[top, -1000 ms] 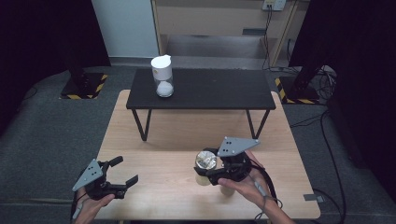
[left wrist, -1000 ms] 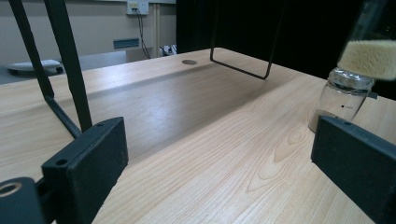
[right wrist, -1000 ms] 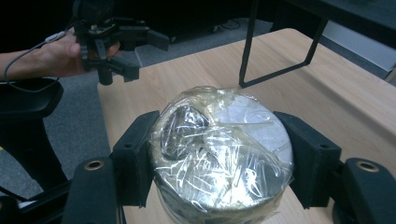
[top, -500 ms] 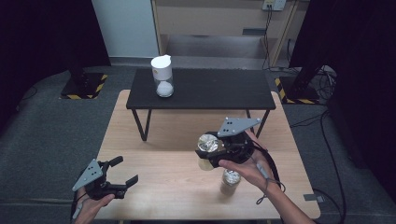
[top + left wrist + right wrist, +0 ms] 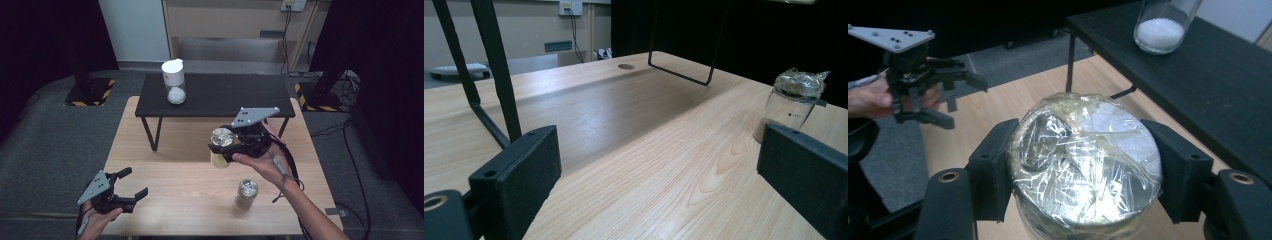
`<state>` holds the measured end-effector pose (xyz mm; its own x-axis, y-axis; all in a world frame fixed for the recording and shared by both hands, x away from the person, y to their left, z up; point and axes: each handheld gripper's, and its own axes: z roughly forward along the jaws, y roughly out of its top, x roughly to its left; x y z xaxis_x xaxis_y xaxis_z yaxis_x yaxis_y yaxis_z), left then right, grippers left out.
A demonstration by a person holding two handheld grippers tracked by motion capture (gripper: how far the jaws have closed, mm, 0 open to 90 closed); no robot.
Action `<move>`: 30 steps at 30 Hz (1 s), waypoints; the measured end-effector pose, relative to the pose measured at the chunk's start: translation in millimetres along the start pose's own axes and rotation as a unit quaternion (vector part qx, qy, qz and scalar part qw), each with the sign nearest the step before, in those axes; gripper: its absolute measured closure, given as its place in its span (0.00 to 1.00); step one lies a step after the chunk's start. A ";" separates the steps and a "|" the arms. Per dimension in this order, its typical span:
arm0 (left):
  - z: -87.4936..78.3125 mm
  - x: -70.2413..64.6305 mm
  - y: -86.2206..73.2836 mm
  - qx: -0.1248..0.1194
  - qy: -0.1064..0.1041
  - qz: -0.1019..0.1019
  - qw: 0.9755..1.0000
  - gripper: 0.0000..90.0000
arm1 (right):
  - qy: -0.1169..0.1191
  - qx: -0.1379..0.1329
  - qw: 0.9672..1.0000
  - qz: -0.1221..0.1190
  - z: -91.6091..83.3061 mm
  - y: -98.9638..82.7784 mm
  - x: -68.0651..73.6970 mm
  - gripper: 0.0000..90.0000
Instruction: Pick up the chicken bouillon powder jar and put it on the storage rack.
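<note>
Holding a film-covered jar [image 5: 220,148] upright in your right gripper [image 5: 231,148], jaws clamped on its sides, you have it above the desk [image 5: 175,165], the black side table [image 5: 220,95] just beyond. Your left gripper [image 5: 131,184] rests low, jaws wide, empty. Jar contents: indistinct.

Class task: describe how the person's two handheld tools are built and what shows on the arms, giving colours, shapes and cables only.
Both the left tool and the right tool are black, each topped by a grey three-cornered plate with small holes. Their two jaws are flat black rectangular blocks with a round metal-ringed hole near each base. A dark cable trails from the right tool along the forearm. No sleeves show on the forearms.
</note>
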<state>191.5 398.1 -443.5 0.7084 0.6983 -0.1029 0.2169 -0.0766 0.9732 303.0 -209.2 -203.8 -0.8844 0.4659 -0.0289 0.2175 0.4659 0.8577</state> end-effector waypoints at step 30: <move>0.2 0.7 -0.3 0.000 -0.003 0.000 1.000 0.03 | -0.085 -0.016 0.996 0.037 14.2 56.8 -31.3 0.39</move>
<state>192.0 398.5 -443.9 0.7118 0.6946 -0.1043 0.2166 -0.0758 0.9733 348.9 -186.6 -161.4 -0.7831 0.6199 -0.0499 0.2628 0.4025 0.8769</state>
